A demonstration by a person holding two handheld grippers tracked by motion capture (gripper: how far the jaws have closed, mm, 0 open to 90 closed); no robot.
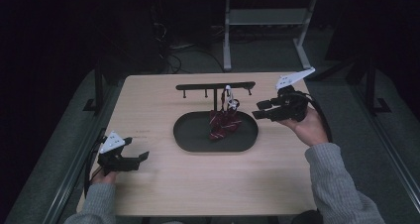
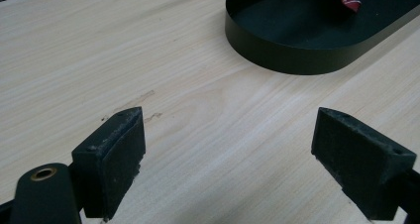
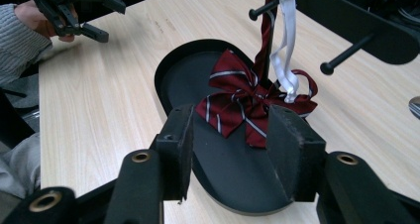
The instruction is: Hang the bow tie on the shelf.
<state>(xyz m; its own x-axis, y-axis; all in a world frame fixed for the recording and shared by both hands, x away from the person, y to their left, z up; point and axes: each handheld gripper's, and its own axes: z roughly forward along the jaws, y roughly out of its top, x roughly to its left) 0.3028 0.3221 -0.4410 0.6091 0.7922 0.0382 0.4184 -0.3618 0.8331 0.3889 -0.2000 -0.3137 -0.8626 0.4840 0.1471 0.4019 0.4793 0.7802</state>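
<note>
Bow tie [image 3: 247,102] hangs by its white strap [image 3: 285,45] off a rack peg [image 3: 262,10], seemingly just released; right gripper [image 3: 230,135] jaws spread, empty. Left gripper [image 2: 228,149] rests wide apart, idle.

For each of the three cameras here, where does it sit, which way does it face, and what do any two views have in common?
High view: above the person's side, looking forward and down on the table; both forearms, left gripper and right gripper show.
Left gripper view: rides the left gripper, facing the black tray; open jaws show.
Right gripper view: rides the right gripper, facing the striped bow tie hung on the rack; the left hand shows.
All three share the tray.
</note>
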